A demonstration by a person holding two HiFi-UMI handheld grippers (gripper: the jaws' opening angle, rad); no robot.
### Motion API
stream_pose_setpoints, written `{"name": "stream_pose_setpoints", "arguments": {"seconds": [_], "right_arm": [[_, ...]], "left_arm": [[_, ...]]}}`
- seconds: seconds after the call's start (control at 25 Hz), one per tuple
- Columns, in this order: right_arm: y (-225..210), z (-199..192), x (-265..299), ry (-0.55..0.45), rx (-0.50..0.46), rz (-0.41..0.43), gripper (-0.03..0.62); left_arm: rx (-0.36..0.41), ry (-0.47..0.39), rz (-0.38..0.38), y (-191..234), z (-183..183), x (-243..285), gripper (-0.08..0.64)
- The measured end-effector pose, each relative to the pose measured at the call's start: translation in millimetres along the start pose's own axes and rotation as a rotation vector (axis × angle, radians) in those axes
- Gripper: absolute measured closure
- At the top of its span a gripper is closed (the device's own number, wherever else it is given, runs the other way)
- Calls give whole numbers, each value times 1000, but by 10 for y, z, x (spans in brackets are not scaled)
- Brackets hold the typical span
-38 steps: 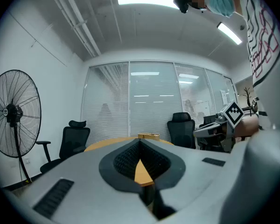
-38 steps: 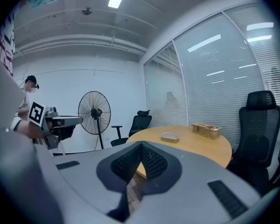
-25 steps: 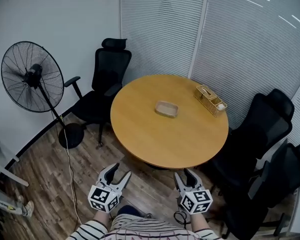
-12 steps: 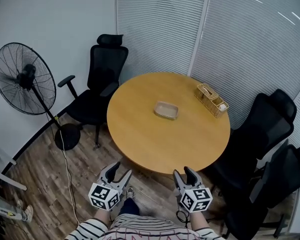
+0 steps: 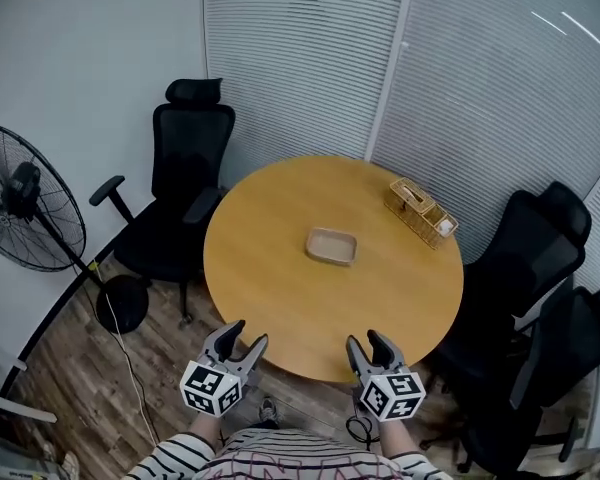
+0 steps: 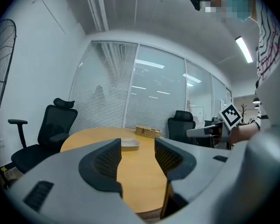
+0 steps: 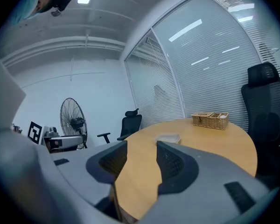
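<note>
A round wooden table point(image 5: 280, 293) fills the middle of the head view. On it lie a small shallow tray point(image 5: 332, 246) near the centre and a wicker basket point(image 5: 420, 212) at the far right. My left gripper point(image 5: 250, 332) and right gripper point(image 5: 363, 337) hover side by side at the table's near edge, both open and empty. In the left gripper view the left gripper point(image 6: 137, 155) frames the tray point(image 6: 129, 143) and basket point(image 6: 148, 132). In the right gripper view the right gripper point(image 7: 141, 160) has the tray point(image 7: 168, 138) just past its jaws and the basket point(image 7: 210, 120) beyond.
A black office chair point(image 5: 175, 183) stands left of the table, two more point(image 5: 525, 253) at its right. A standing fan point(image 5: 25, 208) with a floor cable is at far left. Blinds over glass walls close the back. The floor is wood.
Both grippers' jaws, shut 1.5 s ago, now stand open. The person has stepped forward, bringing both grippers up to the table's near edge.
</note>
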State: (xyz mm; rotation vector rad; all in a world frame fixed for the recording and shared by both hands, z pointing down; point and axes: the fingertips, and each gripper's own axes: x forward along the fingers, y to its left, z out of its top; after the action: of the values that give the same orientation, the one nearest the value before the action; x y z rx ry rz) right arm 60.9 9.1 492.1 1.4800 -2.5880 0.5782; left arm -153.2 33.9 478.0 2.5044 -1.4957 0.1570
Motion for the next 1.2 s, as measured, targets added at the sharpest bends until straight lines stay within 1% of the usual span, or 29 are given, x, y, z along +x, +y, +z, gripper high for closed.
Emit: {"name": "stream_pose_setpoints", "arguments": {"seconds": [0.24,0.44,0.6,0.68,0.76,0.96,1.2], "right_arm": [[34,74,485,-13,38,-66,387],[-48,76,685,-33,105,-127,391],[-232,74,784,-22,116,-170,397],[-350,91,851,-21,122,-185,400],[-471,111,943,-18,119,-188,402],[-793,172,1246,10,114,-173,405],[-1188,250,1644,56,111,-158,408]], "left_arm": [[5,21,-66,523,85,377,357],[21,37,-141,737,134,682,357],[18,42,-173,802,139,996,357],[14,49,-174,849,112,1150,357],[8,55,-160,916,83,1302,357],[-24,61,-120,1032,50,1674,357],[-42,73,-95,1121,49,2171,357]]}}
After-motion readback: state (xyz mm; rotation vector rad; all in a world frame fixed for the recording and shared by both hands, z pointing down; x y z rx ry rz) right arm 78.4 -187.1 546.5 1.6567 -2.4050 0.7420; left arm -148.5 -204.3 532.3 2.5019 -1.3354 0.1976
